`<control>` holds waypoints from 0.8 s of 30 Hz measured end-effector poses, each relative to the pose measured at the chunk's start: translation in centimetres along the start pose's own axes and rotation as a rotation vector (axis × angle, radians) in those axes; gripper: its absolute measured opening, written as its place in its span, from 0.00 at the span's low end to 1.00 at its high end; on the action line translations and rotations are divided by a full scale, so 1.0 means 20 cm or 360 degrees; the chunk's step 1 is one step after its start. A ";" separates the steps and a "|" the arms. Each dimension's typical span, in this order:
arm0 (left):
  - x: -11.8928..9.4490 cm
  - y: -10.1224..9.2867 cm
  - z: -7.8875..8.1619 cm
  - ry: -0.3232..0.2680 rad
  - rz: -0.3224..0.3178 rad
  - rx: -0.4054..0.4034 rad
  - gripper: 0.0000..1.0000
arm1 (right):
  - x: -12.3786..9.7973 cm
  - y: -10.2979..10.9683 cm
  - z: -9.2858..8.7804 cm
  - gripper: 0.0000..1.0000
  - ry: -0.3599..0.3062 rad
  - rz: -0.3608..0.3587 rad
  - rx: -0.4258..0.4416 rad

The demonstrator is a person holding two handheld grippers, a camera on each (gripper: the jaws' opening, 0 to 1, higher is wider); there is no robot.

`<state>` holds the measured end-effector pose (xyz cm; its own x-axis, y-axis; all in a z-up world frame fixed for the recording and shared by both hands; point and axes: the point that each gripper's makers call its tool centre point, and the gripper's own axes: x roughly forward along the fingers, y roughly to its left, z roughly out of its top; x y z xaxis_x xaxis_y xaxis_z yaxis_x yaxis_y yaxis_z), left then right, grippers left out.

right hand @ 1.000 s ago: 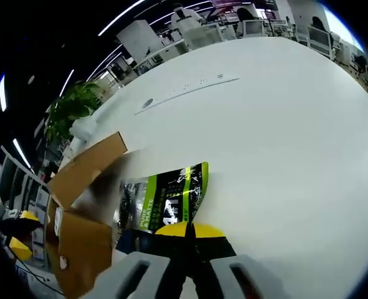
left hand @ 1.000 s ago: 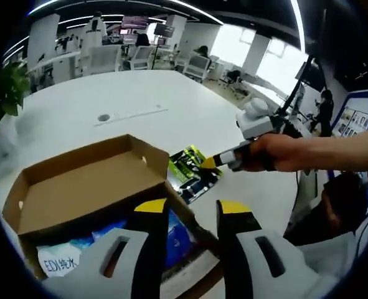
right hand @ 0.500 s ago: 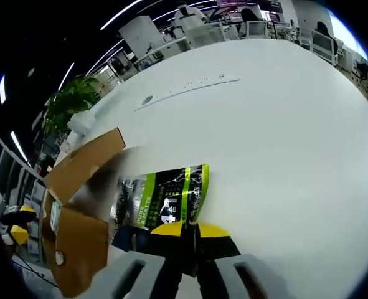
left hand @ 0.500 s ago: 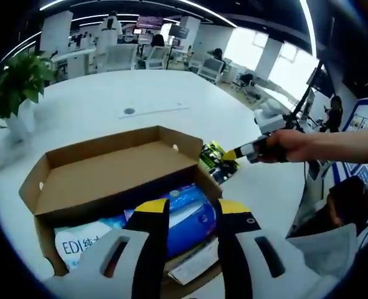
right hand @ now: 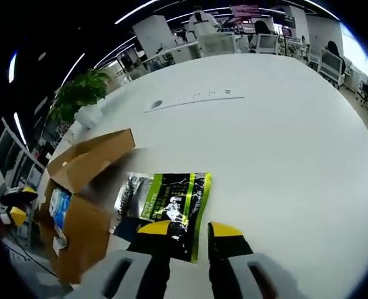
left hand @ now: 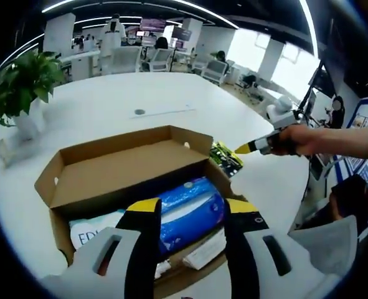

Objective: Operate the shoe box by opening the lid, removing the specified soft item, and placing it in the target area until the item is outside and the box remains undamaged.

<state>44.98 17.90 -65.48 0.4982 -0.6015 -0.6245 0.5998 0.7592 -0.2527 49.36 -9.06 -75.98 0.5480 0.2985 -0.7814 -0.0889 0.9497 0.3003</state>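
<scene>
The shoe box (left hand: 127, 171), plain brown cardboard, stood open on the white table (left hand: 109, 106), its lid (left hand: 118, 163) folded back and standing up along the far side. Inside lay a blue-and-white soft pack (left hand: 190, 208), a pale packet with printed letters (left hand: 87, 232) beside it, and a white paper (left hand: 202, 249) at the near wall. The green-and-black pouch (right hand: 168, 202) lay flat on the table just beside the box's right end, outside it.

The right gripper (right hand: 188, 229) hung over the near edge of that pouch with its yellow-tipped jaws parted and nothing between them; whether the tips touched the pouch could not be told. In the left gripper view the same tool was seen from the side, held in a hand (left hand: 296, 140) past the box's right end.

The left gripper (left hand: 190, 208) hovered above the near wall of the box, jaws apart and empty, the blue pack showing between them.

A potted plant (left hand: 23, 87) stood near the table's left edge, and a round grommet (left hand: 139, 112) sat towards the far side.
</scene>
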 end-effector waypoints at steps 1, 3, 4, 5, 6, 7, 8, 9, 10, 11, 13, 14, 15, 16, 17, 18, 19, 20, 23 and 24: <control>-0.01 0.01 0.00 -0.0001 0.0003 0.0000 0.40 | -0.01 0.01 0.00 0.20 -0.0010 0.0005 -0.0006; -0.03 0.03 -0.02 0.0000 0.0010 -0.0008 0.41 | -0.03 0.04 0.03 0.21 -0.0056 0.0031 -0.0006; -0.04 0.03 -0.02 -0.0003 0.0011 -0.0017 0.41 | -0.05 0.06 0.04 0.21 -0.0083 0.0053 -0.0010; -0.05 0.04 -0.03 0.0005 0.0014 -0.0024 0.42 | -0.06 0.09 0.06 0.22 -0.0112 0.0077 -0.0031; -0.06 0.05 -0.05 0.0019 0.0016 -0.0026 0.43 | -0.07 0.11 0.06 0.23 -0.0127 0.0083 -0.0047; -0.07 0.06 -0.06 0.0027 0.0023 -0.0024 0.44 | -0.08 0.13 0.07 0.24 -0.0136 0.0094 -0.0068; -0.08 0.07 -0.07 0.0027 0.0028 -0.0030 0.46 | -0.09 0.14 0.07 0.26 -0.0138 0.0100 -0.0076; -0.09 0.08 -0.08 0.0027 0.0033 -0.0045 0.46 | -0.10 0.16 0.07 0.27 -0.0149 0.0104 -0.0084; -0.10 0.09 -0.09 0.0023 0.0037 -0.0051 0.46 | -0.11 0.17 0.08 0.27 -0.0156 0.0110 -0.0093; -0.12 0.10 -0.09 0.0017 0.0050 -0.0060 0.47 | -0.12 0.19 0.08 0.28 -0.0167 0.0126 -0.0107; -0.14 0.11 -0.09 0.0007 0.0064 -0.0078 0.47 | -0.13 0.22 0.09 0.30 -0.0179 0.0145 -0.0124; -0.16 0.13 -0.09 -0.0009 0.0076 -0.0098 0.48 | -0.15 0.25 0.09 0.30 -0.0197 0.0170 -0.0146; -0.17 0.13 -0.09 -0.0016 0.0081 -0.0108 0.48 | -0.16 0.28 0.11 0.30 -0.0238 0.0189 -0.0161; -0.19 0.14 -0.10 -0.0020 0.0087 -0.0122 0.48 | -0.17 0.30 0.11 0.31 -0.0258 0.0199 -0.0169; -0.20 0.15 -0.10 -0.0027 0.0094 -0.0134 0.48 | -0.18 0.33 0.11 0.33 -0.0257 0.0222 -0.0186; -0.21 0.16 -0.11 -0.0032 0.0104 -0.0152 0.48 | -0.19 0.37 0.09 0.37 -0.0246 0.0248 -0.0201; -0.22 0.17 -0.11 -0.0034 0.0109 -0.0159 0.48 | -0.20 0.39 0.08 0.39 -0.0243 0.0262 -0.0216; -0.23 0.18 -0.11 -0.0039 0.0117 -0.0165 0.48 | -0.20 0.43 0.06 0.40 -0.0228 0.0302 -0.0278; -0.27 0.20 -0.11 -0.0067 0.0141 -0.0183 0.49 | -0.21 0.48 0.04 0.45 -0.0222 0.0324 -0.0314; -0.29 0.21 -0.12 -0.0074 0.0147 -0.0190 0.49 | -0.22 0.50 0.03 0.45 -0.0221 0.0338 -0.0308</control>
<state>43.16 25.08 -64.66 0.5781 -0.5366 -0.6147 0.4729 0.8343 -0.2835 46.60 -0.96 -69.19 0.6072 0.4886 -0.6266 -0.3629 0.8721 0.3284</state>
